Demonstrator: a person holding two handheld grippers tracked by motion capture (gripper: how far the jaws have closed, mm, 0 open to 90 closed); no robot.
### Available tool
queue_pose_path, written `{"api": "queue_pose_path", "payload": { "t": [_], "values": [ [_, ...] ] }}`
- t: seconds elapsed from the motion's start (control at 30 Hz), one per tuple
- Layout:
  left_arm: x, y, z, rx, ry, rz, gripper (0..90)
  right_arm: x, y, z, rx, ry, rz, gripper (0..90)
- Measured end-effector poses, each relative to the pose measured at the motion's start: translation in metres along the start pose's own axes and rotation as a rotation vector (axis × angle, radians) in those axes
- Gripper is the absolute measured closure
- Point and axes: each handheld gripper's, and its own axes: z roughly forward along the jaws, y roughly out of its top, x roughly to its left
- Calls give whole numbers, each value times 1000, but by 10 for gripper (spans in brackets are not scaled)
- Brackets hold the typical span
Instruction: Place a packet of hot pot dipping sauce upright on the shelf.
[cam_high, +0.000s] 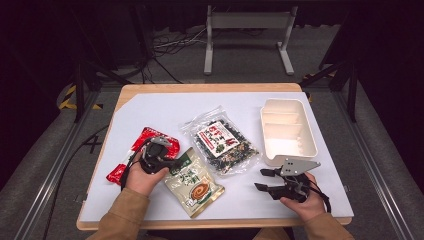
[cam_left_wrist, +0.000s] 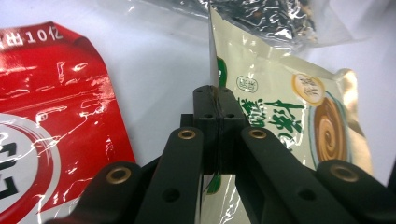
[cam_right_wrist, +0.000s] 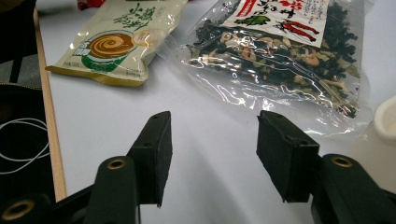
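A cream and green snack pouch (cam_high: 195, 182) with a brown swirl lies near the table's front. My left gripper (cam_high: 176, 163) is shut on the pouch's upper left edge; in the left gripper view that thin edge (cam_left_wrist: 213, 70) stands pinched between the closed pads (cam_left_wrist: 206, 100). A red foil pouch (cam_high: 142, 150) lies under and left of that hand. A clear bag of dark dried greens (cam_high: 222, 140) with a red and white label sits mid-table. My right gripper (cam_high: 263, 180) rests open at the front right, with bare table between its pads (cam_right_wrist: 156, 144), just short of the clear bag (cam_right_wrist: 280, 60).
A white divided plastic tray (cam_high: 288, 131) stands at the right, behind my right gripper. The table is covered with a white sheet (cam_high: 165, 107) on a wooden top. A metal frame and cables lie on the floor beyond the far edge.
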Motion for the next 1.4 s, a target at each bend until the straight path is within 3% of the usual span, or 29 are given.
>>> {"api": "queue_pose_path", "payload": {
  "t": [0.2,0.37,0.7,0.87,1.4],
  "values": [
    [-11,5,-15,-34,-22,28,896,-1,0,-1,8,-1,10,451],
    [-23,9,-28,-68,-11,88,896,0,0,0,19,5,11,467],
    [-42,13,-57,-136,-50,177,897,-1,0,-2,17,13,16,506],
    [-52,14,-66,-145,-50,224,896,0,1,-2,15,22,17,525],
    [-71,16,-87,-174,-40,310,897,6,9,-4,-11,49,1,566]
  ]
}}
